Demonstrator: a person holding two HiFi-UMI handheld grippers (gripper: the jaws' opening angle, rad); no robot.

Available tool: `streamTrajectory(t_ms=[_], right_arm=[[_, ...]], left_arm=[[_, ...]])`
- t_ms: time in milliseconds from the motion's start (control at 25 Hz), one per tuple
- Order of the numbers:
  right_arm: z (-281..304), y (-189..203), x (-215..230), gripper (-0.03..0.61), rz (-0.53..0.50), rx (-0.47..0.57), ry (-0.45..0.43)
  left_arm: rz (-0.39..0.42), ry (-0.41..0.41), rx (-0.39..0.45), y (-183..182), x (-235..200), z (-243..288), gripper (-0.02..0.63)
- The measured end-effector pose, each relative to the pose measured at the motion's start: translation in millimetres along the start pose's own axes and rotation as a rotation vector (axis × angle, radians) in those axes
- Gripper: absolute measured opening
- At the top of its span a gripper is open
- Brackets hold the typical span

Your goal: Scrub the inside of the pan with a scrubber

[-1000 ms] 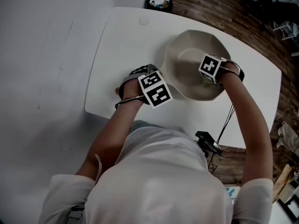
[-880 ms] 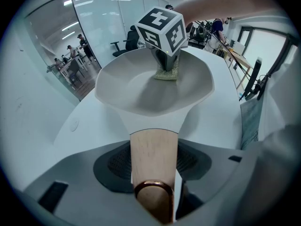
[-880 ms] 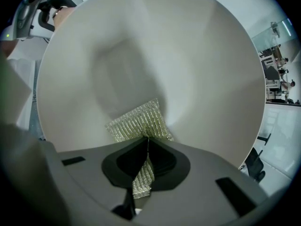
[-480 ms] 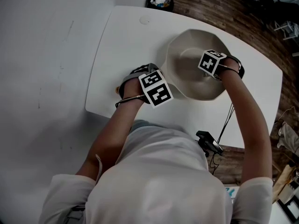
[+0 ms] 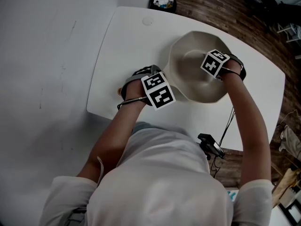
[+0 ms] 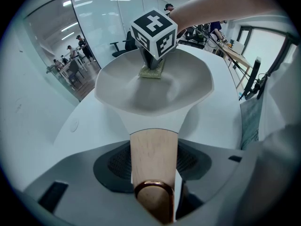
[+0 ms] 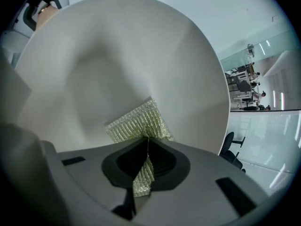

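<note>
One off-white pan [image 5: 188, 81] sits on the white tabletop [image 5: 122, 46]. Inside it lies a yellow-green mesh scrubber [image 7: 136, 124], pressed against the inner wall at the bowl's 3 o'clock side in the head view. The right gripper [image 7: 146, 142] has its fingers pinched tight on the scrubber's upper fold. In the left gripper view the pan's wooden handle [image 6: 153, 140] runs lengthwise from 6 o'clock, copper ring [image 6: 154, 192] end nearest, up to the bowl at 12. The left gripper [image 6: 153, 163] has its fingers set wide, clamped on that handle.
</note>
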State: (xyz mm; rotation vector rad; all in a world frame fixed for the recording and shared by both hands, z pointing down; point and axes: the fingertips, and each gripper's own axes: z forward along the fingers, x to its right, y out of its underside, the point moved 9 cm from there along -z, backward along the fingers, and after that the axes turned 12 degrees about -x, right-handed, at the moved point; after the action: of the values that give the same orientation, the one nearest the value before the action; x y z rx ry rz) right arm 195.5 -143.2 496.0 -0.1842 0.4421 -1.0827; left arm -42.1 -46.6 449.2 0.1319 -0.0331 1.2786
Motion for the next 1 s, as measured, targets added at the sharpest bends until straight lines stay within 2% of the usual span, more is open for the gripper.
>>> streamTrajectory(t_ms=[480, 880, 1000], right_arm=[[-7.6, -11.7, 10.8, 0.028, 0.063, 0.158, 0.113], [-16.9, -21.9, 21.2, 0.028, 0.159, 0.297, 0.137], [-20.5, -23.6, 25.6, 0.028, 0.205, 0.344, 0.121]], left_arm=[[0.009, -0.004, 0.003, 0.5, 0.1, 0.3, 0.242], [0.012, -0.005, 0.005, 0.0, 0.2, 0.4, 0.242], [0.013, -0.007, 0.007, -0.3, 0.1, 0.5, 0.241]])
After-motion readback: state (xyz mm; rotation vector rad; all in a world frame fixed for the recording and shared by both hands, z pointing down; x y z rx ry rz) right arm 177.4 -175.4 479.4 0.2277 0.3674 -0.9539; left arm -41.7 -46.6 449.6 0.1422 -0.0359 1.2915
